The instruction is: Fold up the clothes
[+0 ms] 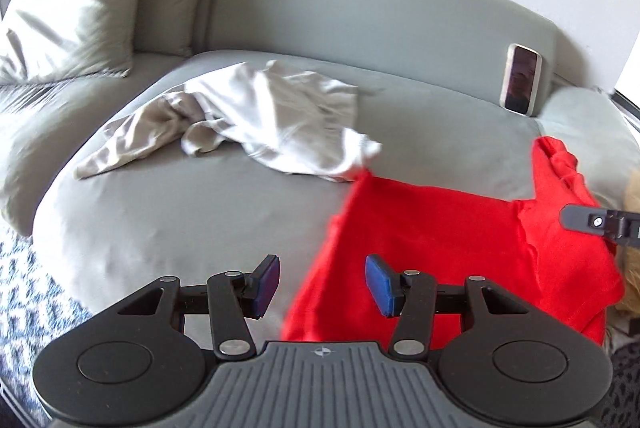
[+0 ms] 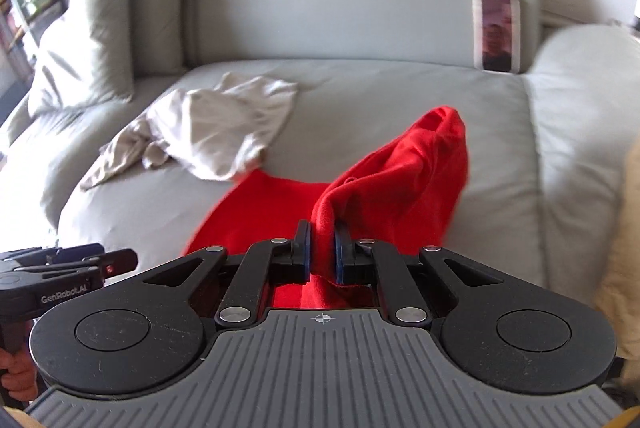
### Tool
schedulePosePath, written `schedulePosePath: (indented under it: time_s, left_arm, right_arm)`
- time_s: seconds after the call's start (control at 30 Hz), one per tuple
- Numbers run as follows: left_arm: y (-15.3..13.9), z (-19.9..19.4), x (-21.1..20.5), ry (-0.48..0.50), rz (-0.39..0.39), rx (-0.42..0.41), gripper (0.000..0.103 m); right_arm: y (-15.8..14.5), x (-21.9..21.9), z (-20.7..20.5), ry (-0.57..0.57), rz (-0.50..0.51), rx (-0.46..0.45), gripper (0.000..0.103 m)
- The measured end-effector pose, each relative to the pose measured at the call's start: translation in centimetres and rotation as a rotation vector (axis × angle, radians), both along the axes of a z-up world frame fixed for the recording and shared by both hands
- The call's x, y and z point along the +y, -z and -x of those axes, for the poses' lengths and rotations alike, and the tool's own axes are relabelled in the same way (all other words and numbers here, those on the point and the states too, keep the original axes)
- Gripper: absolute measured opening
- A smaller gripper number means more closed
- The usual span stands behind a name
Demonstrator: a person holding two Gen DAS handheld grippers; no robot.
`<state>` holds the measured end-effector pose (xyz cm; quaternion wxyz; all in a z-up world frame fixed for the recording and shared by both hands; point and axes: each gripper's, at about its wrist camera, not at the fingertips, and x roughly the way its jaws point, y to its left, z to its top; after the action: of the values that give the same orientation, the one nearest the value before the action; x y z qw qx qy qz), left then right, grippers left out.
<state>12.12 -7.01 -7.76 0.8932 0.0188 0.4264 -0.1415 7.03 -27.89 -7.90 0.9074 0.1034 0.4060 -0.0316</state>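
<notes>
Nearest you, your right gripper has its black jaws pinched narrow on a bunched edge of the bright red knit garment. That pinch is why the cloth rises in a peak towards the far right instead of lying flat: you are carrying one side of it up and over, which reads as the start of a fold.

Now from the largest thing down. The pale grey-green upholstered sofa serves as your folding surface, its broad seat cushion giving the flat ground that the cloth needs. The soft grey-green pillow is propped at the far left corner, well apart from the work, so it does not get in the way.

The red garment lies at the near right of the seat. Most of it is spread on the cushion, and its near edge appears to hang over the front. The crumpled off-white cotton garment sits left of it and farther back, touching or just overlapping the red one's far left corner. It probably waits its turn.

Your left gripper hovers over the near edge of the seat with its blue-padded jaws wide and nothing between them, just beside the left border of the red cloth. I judge it is placed to take that free side.

The dark-screened phone in a pale case leans upright against the backrest at the far right, clear of both garments.
</notes>
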Motion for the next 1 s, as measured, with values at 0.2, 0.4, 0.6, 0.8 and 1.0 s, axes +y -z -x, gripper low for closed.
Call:
schedulePosePath:
  time_s: [0.2,0.4,0.6,0.8,1.0]
  left_arm:
    - [1.2,-0.5,3.7,-0.070,0.039,0.049,0.049]
    - [1.8,-0.9,5.6,-0.092,0.079,0.068,0.049]
    - [2.2,-2.0,6.5,-0.114,0.109,0.082,0.049]
    - [2.5,-1.9,7.5,-0.136,0.116,0.091,0.049]
    - [2.0,-1.7,7.7,-0.167,0.106,0.091,0.050]
  right_arm:
    - [4.7,6.1,-3.2,-0.132,0.035,0.126,0.011]
    - [4.6,7.6,-3.6,-0.123,0.036,0.132,0.011]
    - [2.0,8.7,-3.9,-0.129,-0.007,0.048,0.010]
    - [3.8,11.9,-4.6,-0.219,0.041,0.084,0.011]
    - [4.5,11.4,-4.7,-0.277,-0.102,0.104,0.040]
